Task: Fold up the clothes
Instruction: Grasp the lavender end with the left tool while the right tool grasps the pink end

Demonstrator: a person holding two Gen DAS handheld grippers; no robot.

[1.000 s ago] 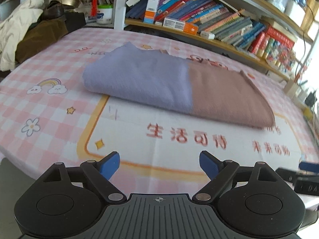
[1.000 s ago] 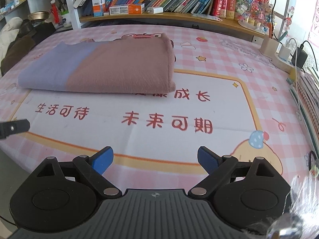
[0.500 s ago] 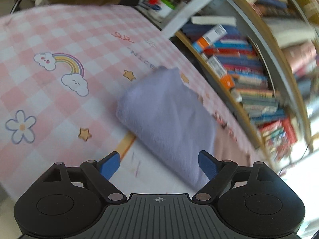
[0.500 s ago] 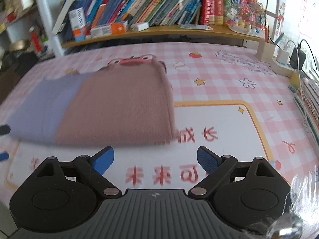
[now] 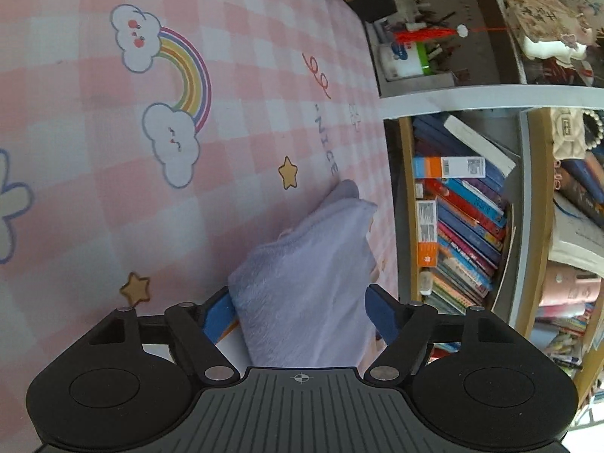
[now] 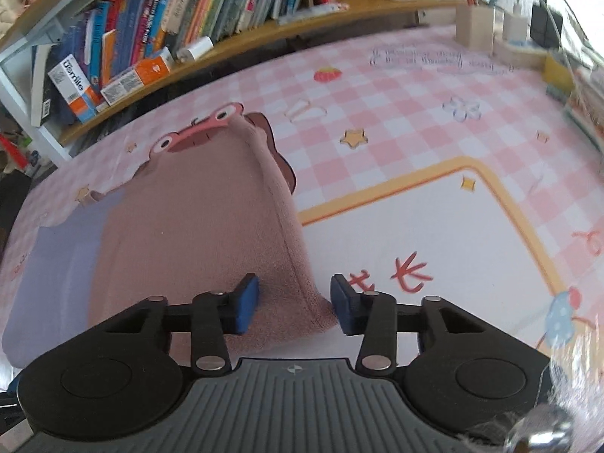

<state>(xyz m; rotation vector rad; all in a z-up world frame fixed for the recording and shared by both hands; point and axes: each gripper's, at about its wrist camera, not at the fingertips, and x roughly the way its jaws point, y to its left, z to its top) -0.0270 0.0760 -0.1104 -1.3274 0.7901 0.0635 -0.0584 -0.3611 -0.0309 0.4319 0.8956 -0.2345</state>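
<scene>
On the pink checked tablecloth (image 6: pixel 396 87) printed with stars, a rainbow and red characters lies the folded fleece garment, lilac at one end and dusty brown at the other (image 6: pixel 196 226). The left gripper (image 5: pixel 300 315) straddles the lilac end, its jaws having just been closing, blue pads against the cloth's sides. The right gripper (image 6: pixel 294 302) has also been closing around the brown corner; the pads there look just short of pressing. Bookshelves (image 6: pixel 211 11) stand beyond the far edge.
</scene>
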